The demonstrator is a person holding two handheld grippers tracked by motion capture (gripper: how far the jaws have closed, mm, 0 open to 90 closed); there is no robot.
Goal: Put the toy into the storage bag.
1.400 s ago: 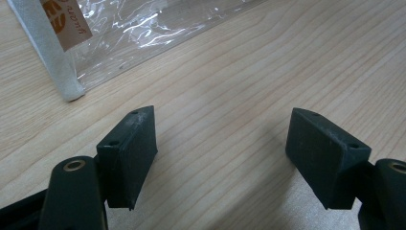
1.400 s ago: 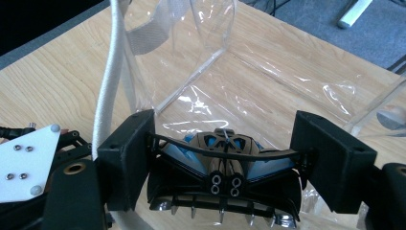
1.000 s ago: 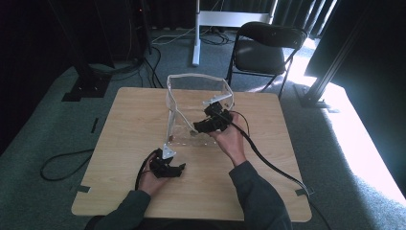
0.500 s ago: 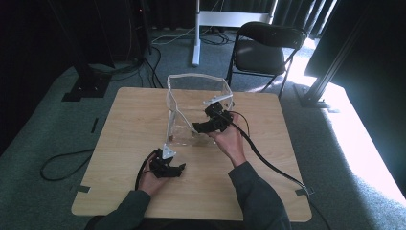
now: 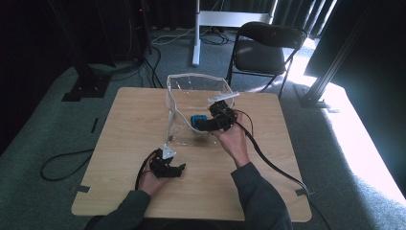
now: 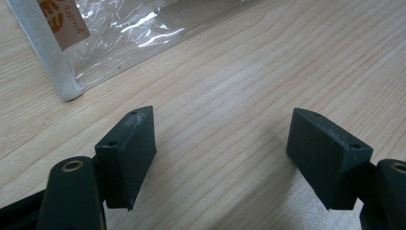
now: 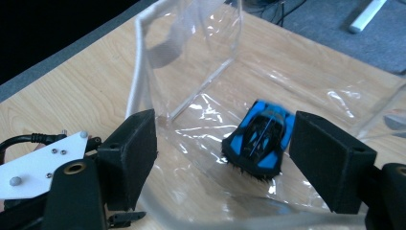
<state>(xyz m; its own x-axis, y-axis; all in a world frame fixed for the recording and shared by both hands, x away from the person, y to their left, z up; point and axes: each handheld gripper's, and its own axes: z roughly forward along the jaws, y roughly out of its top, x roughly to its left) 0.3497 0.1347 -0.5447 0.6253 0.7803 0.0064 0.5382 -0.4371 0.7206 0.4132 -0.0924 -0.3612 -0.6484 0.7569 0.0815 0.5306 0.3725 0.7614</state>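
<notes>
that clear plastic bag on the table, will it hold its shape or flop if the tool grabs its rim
The clear bag looks like thin wrinkled film, so its walls would probably buckle where pinched. Its white-edged rim stands open by itself, which suggests some stiffness there. It seems light, so a push may slide it over the wooden table, with the blue toy car inside adding little weight.
</notes>
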